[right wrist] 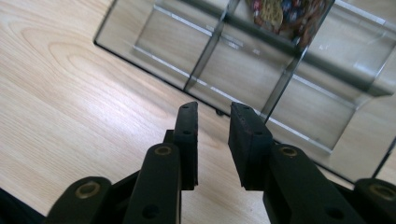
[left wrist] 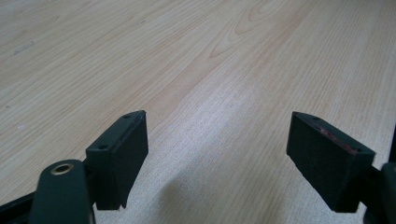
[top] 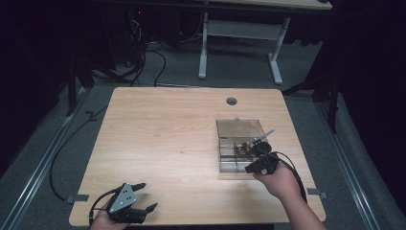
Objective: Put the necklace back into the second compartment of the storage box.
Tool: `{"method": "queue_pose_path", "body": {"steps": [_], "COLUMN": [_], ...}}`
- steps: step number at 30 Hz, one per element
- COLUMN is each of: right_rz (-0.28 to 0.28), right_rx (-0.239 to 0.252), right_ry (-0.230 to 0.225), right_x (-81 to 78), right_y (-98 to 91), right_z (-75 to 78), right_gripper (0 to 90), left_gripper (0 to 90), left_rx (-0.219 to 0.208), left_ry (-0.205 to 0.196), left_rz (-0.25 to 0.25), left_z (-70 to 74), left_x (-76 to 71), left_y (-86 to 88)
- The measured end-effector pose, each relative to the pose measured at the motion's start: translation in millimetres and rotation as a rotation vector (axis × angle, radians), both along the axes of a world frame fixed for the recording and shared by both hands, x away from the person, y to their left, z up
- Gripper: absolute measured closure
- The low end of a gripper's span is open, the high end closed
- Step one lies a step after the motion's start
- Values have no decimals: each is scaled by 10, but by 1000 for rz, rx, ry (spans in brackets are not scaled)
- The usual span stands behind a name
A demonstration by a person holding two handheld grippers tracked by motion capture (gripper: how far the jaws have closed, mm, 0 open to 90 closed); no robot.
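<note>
Landmark: the clear divided box (top: 239, 143) on the right half of the tabletop (top: 167, 134); every place below is given from it.
Box: a see-through organiser with several compartments, its lid (top: 239, 128) lying open on the far side. A small heap of mixed, colourful items (right wrist: 289, 16) sits in 1 compartment on the box's right; the near compartments look bare.
Right tongs (right wrist: 212, 123): at the box's near right corner, tips just short of its near wall. The 2 jaws stand a narrow gap apart, nearly pressed together, with nothing between them.
Left tongs (left wrist: 217, 140): well away from the box, at the near left corner of the tabletop, spread wide and pinching nothing.
Right hand (top: 275, 179): comes in from the near edge, wrist tipped so the tongs point forward and down toward the box.
Left hand (top: 107, 220): low at the tabletop edge, its tongs aimed across bare wood toward the box's side.
Risk 1: with the jaws this narrow, the tips may strike the near wall or a divider and push the light box across the wood.
Risk 2: the gap may be too tight to admit an item, so the tips would scatter the heap.
Risk 3: nothing steadies the box, so any nudge may skew it or knock the lid.
</note>
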State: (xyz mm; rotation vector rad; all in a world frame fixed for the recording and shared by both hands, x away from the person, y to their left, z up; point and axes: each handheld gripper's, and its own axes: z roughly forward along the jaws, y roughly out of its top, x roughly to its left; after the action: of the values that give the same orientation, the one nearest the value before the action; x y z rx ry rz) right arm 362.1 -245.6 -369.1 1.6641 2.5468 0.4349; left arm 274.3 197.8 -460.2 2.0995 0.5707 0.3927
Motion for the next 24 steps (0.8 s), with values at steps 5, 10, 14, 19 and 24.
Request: {"method": "queue_pose_path", "body": {"steps": [5, 10, 14, 19, 24], "right_rz": [-5, 4, 11, 19, 19], "right_rx": [50, 82, 123, 150, 164], "right_ry": [-57, -136, -201, -290, -419], "right_x": [-142, -295, -378, -494, -630], "right_y": [-71, -86, -105, -120, -88], "right_z": [-142, -282, -388, -512, -574], "right_gripper": [710, 685, 679, 622, 596], "left_gripper": [212, 213, 215, 215, 215], "left_rx": [1, -3, -13, -18, -23], "left_ry": [0, -3, -8, -8, -10], "left_rz": [3, 10, 19, 24, 30], "left_z": [0, -1, 0, 1, 2], "left_x": [1, 2, -1, 5, 5], "left_y": [0, 1, 6, 10, 14]}}
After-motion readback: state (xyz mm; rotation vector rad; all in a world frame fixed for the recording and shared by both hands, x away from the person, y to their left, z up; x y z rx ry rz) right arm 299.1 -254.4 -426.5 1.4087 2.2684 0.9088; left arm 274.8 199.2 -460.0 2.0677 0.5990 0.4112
